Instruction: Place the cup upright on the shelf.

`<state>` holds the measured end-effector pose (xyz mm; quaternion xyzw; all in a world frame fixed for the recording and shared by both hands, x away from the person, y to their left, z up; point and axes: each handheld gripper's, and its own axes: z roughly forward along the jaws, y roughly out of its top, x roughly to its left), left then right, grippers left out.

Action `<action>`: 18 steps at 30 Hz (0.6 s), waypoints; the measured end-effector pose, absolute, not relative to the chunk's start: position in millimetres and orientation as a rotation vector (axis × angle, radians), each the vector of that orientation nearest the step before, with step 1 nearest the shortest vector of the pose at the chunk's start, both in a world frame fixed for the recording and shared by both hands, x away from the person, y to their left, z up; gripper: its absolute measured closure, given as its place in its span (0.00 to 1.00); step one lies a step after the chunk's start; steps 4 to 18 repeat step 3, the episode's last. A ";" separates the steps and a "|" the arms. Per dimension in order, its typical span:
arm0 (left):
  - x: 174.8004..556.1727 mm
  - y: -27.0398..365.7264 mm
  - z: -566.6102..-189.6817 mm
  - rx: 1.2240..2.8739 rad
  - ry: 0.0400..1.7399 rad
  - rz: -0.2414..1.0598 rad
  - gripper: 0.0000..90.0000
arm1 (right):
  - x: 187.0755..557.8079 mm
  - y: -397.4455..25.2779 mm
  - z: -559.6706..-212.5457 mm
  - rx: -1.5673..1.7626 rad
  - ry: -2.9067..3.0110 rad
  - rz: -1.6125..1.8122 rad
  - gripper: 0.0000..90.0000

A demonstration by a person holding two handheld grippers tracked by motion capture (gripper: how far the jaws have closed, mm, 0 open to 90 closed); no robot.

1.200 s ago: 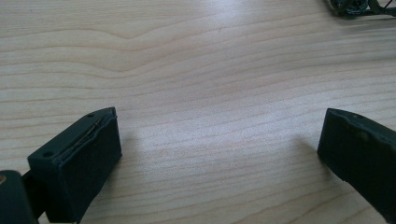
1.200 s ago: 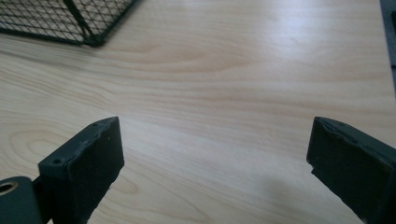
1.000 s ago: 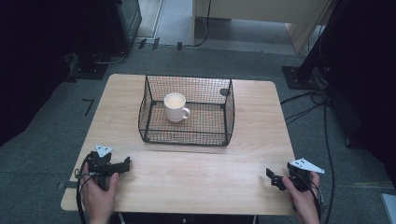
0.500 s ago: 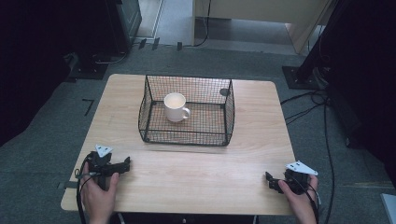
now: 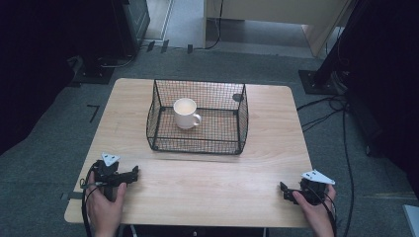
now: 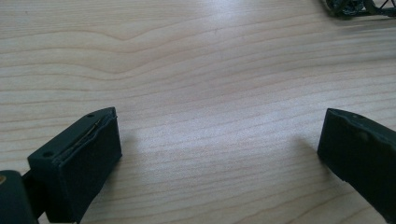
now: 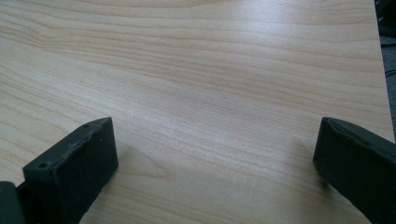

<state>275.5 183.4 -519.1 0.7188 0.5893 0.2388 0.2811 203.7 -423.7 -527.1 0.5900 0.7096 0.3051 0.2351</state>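
Currently both grippers, left gripper (image 5: 132,174) and right gripper (image 5: 283,189), being held spread, empty, on table (image 5: 207,182); mug (image 5: 186,113) inside wire basket (image 5: 197,144) likely being tipped by careless reach.

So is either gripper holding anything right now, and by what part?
Nothing is held. The left gripper and right gripper both have their jaws wide apart over bare table. The mug sits untouched inside the wire basket.

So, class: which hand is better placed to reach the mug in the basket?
Left, probably. The mug sits in the wire basket's left half, nearer the left tongs than the right tongs. Both are open.
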 end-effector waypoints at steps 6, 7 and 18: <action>275.5 183.3 -519.1 1.926 1.579 0.640 0.00 | 203.7 -423.6 -527.1 1.619 1.947 0.837 0.00; 275.5 183.3 -519.1 1.926 1.579 0.640 0.00 | 203.7 -423.6 -527.1 1.619 1.947 0.837 0.00; 275.5 183.3 -519.1 1.926 1.579 0.640 0.00 | 203.7 -423.6 -527.1 1.619 1.947 0.837 0.00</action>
